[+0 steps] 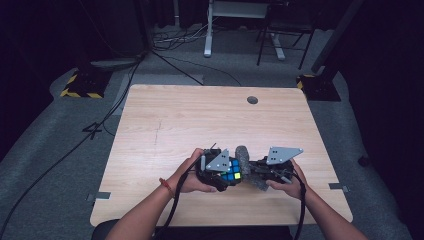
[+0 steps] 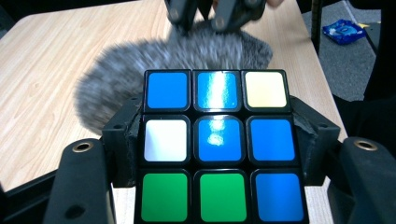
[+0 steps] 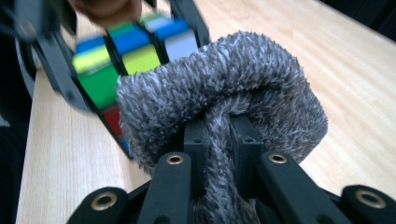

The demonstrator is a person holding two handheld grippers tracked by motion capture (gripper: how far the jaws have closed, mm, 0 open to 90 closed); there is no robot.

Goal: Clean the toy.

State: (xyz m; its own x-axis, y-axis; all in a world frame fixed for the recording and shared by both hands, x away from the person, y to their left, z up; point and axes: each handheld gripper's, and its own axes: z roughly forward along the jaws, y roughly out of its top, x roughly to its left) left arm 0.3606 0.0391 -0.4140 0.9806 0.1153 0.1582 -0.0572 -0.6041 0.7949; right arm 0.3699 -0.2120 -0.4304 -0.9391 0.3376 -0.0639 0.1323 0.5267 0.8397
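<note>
A puzzle cube (image 2: pixel 217 144) with blue, white, green and yellow stickers sits between the black jaws of my left gripper (image 2: pixel 217 149), which is shut on its sides. In the high view the cube (image 1: pixel 231 170) is near the table's front edge, held by the left gripper (image 1: pixel 220 172). My right gripper (image 3: pixel 218 140) is shut on a grey fluffy cloth (image 3: pixel 233 93), pinched between its pads. The cloth (image 1: pixel 245 162) presses against the cube's side. The cube (image 3: pixel 126 51) shows blurred behind the cloth.
The wooden table (image 1: pixel 200 120) has a round grommet hole (image 1: pixel 252 100) at the back. Cables, a desk frame (image 1: pixel 210 30) and yellow-black striped stand bases (image 1: pixel 80 87) lie on the grey floor beyond. A blue packet (image 2: pixel 345 30) lies on the floor.
</note>
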